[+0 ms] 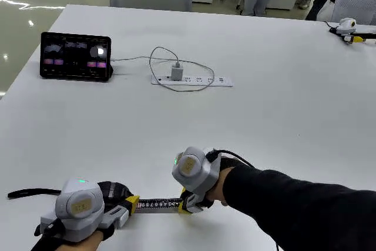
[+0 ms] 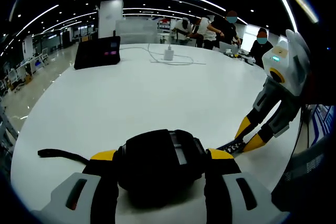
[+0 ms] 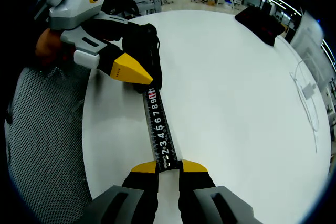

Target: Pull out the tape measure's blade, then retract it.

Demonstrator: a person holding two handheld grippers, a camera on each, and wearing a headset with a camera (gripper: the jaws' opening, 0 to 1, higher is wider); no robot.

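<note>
Currently the left gripper (image 1: 124,205) has its jaws closed round the tape measure (image 2: 157,166), pinning it low on the table (image 1: 264,116) so the pull has an anchor. The right gripper (image 3: 168,167) nips the blade (image 3: 159,127) at its tip, jaws nearly together. The end hook is hidden, probably inside the pinch. The blade is out a short way, lying flat between the two grippers. The table is white and matte. A tablet (image 1: 75,56) and a power strip (image 1: 194,79) lie well beyond, and people (image 2: 226,24) stand at the far end of a bright hall.
</note>
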